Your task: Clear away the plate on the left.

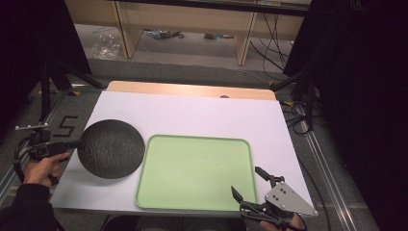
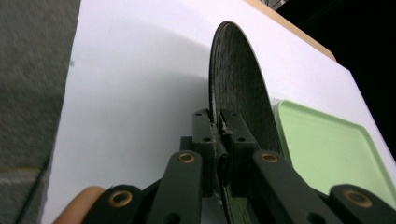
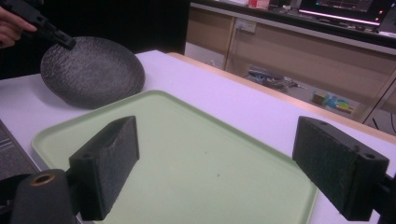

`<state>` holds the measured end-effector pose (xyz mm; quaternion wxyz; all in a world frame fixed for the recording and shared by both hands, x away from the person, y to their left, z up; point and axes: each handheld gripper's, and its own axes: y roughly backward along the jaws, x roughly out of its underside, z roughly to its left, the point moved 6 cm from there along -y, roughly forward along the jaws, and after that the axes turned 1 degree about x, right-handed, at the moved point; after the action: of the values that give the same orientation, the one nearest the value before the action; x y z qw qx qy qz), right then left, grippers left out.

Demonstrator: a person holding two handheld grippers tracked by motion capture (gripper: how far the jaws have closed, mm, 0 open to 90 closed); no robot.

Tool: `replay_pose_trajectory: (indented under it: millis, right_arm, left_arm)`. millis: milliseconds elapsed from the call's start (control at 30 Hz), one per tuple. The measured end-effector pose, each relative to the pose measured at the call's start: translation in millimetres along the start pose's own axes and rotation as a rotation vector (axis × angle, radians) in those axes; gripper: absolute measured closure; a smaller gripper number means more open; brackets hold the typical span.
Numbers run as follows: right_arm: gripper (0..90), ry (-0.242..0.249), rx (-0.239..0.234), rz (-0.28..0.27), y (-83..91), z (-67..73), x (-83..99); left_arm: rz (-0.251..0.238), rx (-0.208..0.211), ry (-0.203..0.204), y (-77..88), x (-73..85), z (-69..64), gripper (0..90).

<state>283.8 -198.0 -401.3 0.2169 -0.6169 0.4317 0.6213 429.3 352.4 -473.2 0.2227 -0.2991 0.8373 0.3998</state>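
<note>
Left tongs [image 1: 77,143] pinch the black plate [image 1: 111,149] at its nine-o'clock rim; right tongs [image 1: 248,182] spread over the green tray [image 1: 192,144].

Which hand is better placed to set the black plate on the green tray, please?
Left. Its gripper is shut on the plate rim, beside the tray. The right gripper hangs open over the tray's near corner.
</note>
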Motion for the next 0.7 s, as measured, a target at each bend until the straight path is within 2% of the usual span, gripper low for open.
replay_pose_trajectory:
  millis: [67,133,200,300,367,400,433,467,500,533,600,633,700]
  right_arm:
    - [15.4,-0.021,-0.015,0.014,0.8,1.7,0.6]
    - [15.4,-0.009,-0.002,0.003,0.7,0.4,0.0]
    - [15.4,0.000,0.000,-0.004,0.8,-0.2,-0.4]
    - [15.4,0.000,-0.004,0.005,1.0,-0.8,-0.2]
    - [15.4,0.002,-0.005,0.000,0.0,-0.2,0.1]
    - [15.4,0.002,0.000,0.000,0.2,-0.1,0.1]
    - [15.4,0.001,-0.001,0.000,0.1,0.0,0.0]
    - [15.4,0.000,-0.001,0.001,0.3,0.1,0.0]
    - [15.4,0.002,-0.002,0.001,0.3,0.2,0.1]
    - [15.4,-0.015,-0.009,0.015,1.2,2.0,1.0]
    - [15.4,0.003,-0.001,-0.002,0.4,0.0,-0.1]
    - [15.4,-0.016,-0.010,0.013,1.1,1.9,0.9]
    - [15.4,-0.011,-0.010,0.013,1.1,2.1,1.0]
  left_arm:
    - [-0.005,0.000,0.007,3.8,0.5,-2.0,85.4]
    - [-0.023,-0.019,0.002,10.6,0.3,-4.6,85.9]
    - [-0.040,-0.049,-0.034,18.3,-2.4,-9.9,86.0]
    - [-0.071,-0.083,-0.119,29.3,-8.8,-24.0,86.8]
    - [-0.071,-0.126,-0.188,32.1,-11.8,-36.1,87.0]
    - [-0.071,-0.137,-0.213,32.2,-12.5,-42.9,86.8]
    - [-0.071,-0.137,-0.213,32.2,-12.5,-42.9,86.8]
    - [-0.079,-0.135,-0.262,32.0,-14.1,-55.5,87.0]
    - [-0.078,-0.135,-0.280,31.8,-14.8,-61.0,87.0]
    - [-0.075,-0.152,-0.301,31.8,-15.0,-65.6,87.0]
    - [-0.072,-0.164,-0.330,31.5,-15.3,-72.8,86.9]
    - [-0.074,-0.165,-0.344,31.1,-15.2,-75.4,86.8]
    - [-0.072,-0.175,-0.359,30.9,-15.1,-80.0,86.7]
